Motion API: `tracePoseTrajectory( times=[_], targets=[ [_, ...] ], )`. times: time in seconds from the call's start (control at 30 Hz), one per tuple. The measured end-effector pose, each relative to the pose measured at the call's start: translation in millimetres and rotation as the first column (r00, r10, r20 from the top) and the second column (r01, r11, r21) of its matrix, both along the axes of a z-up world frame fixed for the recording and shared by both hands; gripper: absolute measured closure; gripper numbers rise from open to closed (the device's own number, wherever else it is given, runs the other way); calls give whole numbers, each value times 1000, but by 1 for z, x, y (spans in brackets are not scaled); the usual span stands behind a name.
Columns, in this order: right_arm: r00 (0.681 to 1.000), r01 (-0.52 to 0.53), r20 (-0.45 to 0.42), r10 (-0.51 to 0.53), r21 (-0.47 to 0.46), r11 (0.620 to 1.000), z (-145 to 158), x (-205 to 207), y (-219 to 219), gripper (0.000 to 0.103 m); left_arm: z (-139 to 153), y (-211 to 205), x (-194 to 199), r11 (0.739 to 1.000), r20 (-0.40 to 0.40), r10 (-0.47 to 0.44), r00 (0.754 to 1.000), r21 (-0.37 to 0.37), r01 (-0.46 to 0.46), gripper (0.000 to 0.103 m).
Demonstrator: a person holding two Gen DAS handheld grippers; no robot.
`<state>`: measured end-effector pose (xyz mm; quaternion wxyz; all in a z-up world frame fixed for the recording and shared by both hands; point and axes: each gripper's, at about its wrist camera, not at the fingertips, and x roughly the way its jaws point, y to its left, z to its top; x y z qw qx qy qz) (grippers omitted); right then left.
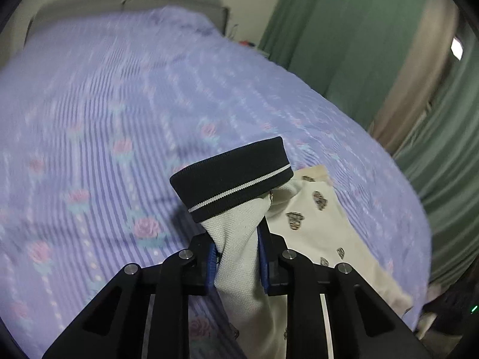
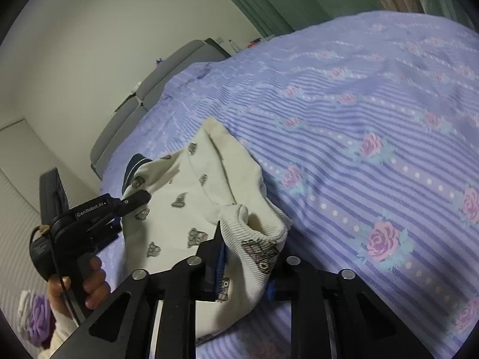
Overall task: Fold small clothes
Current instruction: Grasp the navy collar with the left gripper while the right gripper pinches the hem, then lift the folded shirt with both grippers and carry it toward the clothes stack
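A small cream garment (image 1: 311,224) printed with little bears lies over the purple floral bedspread (image 1: 119,104). My left gripper (image 1: 238,257) is shut on its sleeve, just behind the navy cuff (image 1: 232,179) with a white stripe, and holds it lifted. My right gripper (image 2: 248,266) is shut on a ribbed cream edge of the same garment (image 2: 185,206), also raised off the bed. In the right wrist view the left gripper (image 2: 131,200) shows at the garment's far side, in a person's hand.
The bedspread (image 2: 374,119) covers a wide bed with a grey headboard (image 1: 125,0). Green curtains (image 1: 344,45) hang along the bed's side. A purple and white cloth bundle (image 2: 36,314) lies at the lower left of the right wrist view.
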<state>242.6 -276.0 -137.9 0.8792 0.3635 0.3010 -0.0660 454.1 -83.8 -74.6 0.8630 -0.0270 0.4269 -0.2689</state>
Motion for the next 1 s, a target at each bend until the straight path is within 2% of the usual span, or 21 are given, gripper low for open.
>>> tracePoseTrajectory(
  times=[0.23, 0.53, 0.77, 1.0],
  targets=[
    [998, -45, 46, 47, -40, 998, 28, -9, 10, 86, 40, -1, -17, 998, 74, -32, 997, 57, 27, 81],
    [985, -104, 129, 115, -93, 990, 79, -38, 36, 86, 97, 31, -73, 992, 193, -40, 980, 124, 17, 81],
    [959, -180, 195, 204, -135, 974, 117, -63, 74, 86, 141, 77, -125, 985, 284, -21, 958, 172, -30, 81],
    [919, -261, 249, 304, -192, 946, 160, -86, 127, 86, 189, 143, -162, 980, 345, 21, 938, 178, -88, 81]
  ],
)
